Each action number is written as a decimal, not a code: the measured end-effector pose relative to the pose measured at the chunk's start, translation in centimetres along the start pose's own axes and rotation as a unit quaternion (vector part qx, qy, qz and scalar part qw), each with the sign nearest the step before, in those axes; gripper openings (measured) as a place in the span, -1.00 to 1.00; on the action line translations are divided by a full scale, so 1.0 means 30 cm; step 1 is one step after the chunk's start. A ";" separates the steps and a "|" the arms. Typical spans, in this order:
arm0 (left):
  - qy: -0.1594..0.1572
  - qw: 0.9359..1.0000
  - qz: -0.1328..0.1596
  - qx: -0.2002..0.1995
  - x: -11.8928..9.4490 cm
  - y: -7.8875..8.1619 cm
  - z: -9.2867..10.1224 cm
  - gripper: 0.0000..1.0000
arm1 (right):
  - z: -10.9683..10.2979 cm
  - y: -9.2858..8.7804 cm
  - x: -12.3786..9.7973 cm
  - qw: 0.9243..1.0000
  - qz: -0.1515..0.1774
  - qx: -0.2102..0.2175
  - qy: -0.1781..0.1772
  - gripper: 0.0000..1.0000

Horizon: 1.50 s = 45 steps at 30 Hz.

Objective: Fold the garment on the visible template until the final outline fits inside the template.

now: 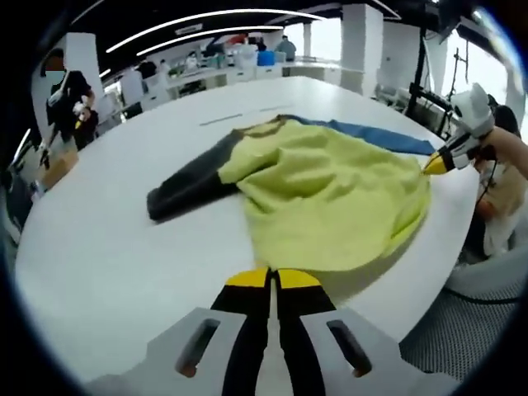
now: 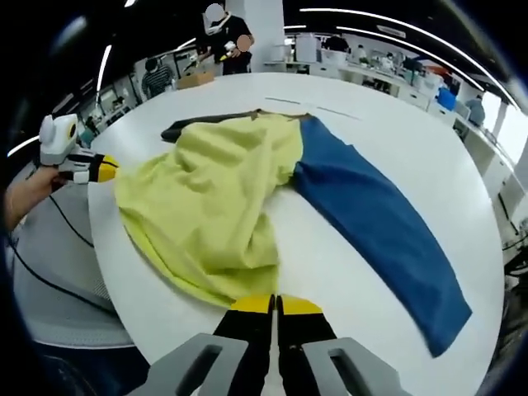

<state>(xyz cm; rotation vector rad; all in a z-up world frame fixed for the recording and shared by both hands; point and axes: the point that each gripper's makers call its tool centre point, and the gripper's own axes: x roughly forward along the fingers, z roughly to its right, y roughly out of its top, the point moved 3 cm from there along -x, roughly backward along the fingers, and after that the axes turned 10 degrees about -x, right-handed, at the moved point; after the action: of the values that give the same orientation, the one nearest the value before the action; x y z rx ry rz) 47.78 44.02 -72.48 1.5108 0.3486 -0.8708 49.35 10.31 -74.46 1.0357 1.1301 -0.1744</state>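
Garment (image 1: 330,194), a crumpled yellow-green top with one dark grey and one blue sleeve, lay on the white round table (image 1: 107,256) in the left gripper view, beyond the left gripper (image 1: 273,279), jaws closed and empty. In the right gripper view, the right gripper (image 2: 275,305) was likewise shut near the hem, the blue sleeve (image 2: 379,223) spread wide; folding seemed barely begun.

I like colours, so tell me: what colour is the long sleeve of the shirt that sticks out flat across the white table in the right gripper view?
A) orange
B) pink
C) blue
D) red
C: in the right gripper view the long sleeve spread out beside the yellow-green body of the garment is plainly blue, lying flat on the white table.
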 end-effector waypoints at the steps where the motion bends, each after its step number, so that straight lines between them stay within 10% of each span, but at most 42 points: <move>1: 0.000 1.000 -0.001 0.000 -0.002 -0.001 0.000 -1.00 | -0.001 -0.004 -0.007 1.000 -0.001 0.005 -0.003 -1.00; 45: -0.001 0.997 -0.076 -0.004 -0.069 -0.167 0.001 -1.00 | -0.118 -0.180 -0.078 0.997 -0.064 0.032 -0.012 -1.00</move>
<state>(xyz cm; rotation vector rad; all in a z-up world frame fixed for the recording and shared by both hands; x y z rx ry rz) 42.98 45.37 -74.61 1.4895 0.4698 -0.9883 42.74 9.14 -75.91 1.0148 1.1770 -0.3262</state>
